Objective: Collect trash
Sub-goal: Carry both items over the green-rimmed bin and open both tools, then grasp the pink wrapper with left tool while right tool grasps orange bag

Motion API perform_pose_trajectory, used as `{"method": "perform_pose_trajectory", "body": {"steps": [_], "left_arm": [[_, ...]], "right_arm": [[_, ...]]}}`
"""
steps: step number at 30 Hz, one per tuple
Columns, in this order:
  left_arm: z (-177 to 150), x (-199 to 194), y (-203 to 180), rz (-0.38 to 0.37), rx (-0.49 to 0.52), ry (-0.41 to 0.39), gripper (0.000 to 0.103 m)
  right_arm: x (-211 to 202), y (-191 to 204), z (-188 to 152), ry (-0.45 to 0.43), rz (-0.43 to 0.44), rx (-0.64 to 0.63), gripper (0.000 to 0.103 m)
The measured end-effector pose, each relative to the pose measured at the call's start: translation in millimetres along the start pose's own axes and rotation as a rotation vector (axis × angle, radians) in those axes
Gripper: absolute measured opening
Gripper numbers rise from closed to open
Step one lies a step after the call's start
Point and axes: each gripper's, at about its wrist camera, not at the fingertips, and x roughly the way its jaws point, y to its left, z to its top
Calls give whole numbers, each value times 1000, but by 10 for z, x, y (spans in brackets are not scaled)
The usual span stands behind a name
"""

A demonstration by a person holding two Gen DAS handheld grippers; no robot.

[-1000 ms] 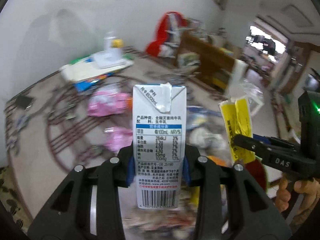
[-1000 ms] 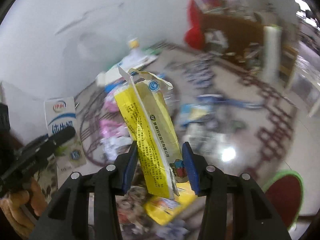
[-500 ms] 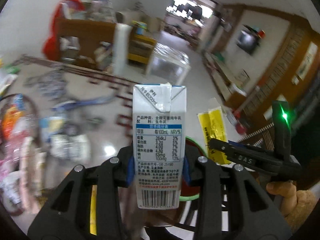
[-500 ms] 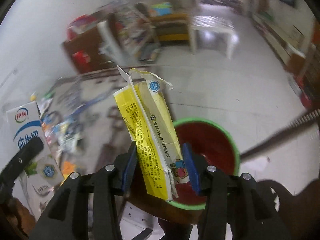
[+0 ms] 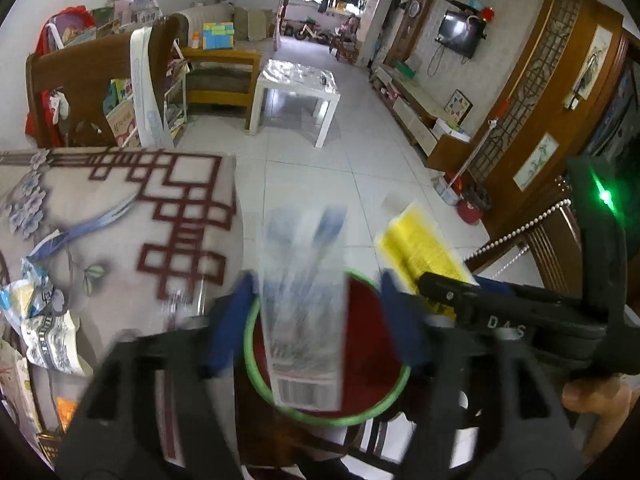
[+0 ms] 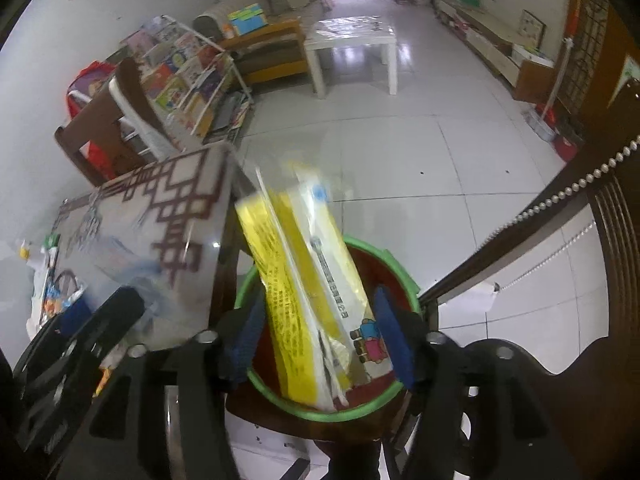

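A red bin with a green rim (image 5: 370,414) (image 6: 396,268) stands on the floor beside the table edge, below both grippers. In the left wrist view my left gripper (image 5: 316,316) has its blue pads spread apart; the blurred white and blue milk carton (image 5: 304,304) hangs loose between them over the bin. In the right wrist view my right gripper (image 6: 318,336) is open too; the yellow carton (image 6: 308,292) sits free between its pads, tilted, over the bin. The right gripper (image 5: 440,284) and yellow carton (image 5: 420,252) also show at the right of the left wrist view.
The patterned table (image 5: 120,232) lies to the left, with crumpled wrappers (image 5: 40,320) on it. A wooden chair (image 5: 100,80) stands behind it. A white side table (image 5: 296,92) stands on the tiled floor. A dark wooden chair back (image 6: 560,360) is at the right.
Both grippers swung from the table to above the bin and opened. The milk carton and the yellow carton, held firmly before, are now loose and blurred between the spread pads.
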Motion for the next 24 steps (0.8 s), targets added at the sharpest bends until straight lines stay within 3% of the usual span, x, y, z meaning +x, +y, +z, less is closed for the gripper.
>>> {"method": "perform_pose_trajectory", "body": {"steps": [8, 15, 24], "left_arm": [[104, -200, -36, 22, -4, -46, 69], [117, -609, 112, 72, -39, -119, 69], [-235, -1293, 672, 238, -165, -190, 69]], "right_arm": [[-58, -21, 50, -28, 9, 15, 67], [-119, 248, 9, -52, 42, -60, 70], [-214, 933, -123, -73, 122, -222, 74]]}}
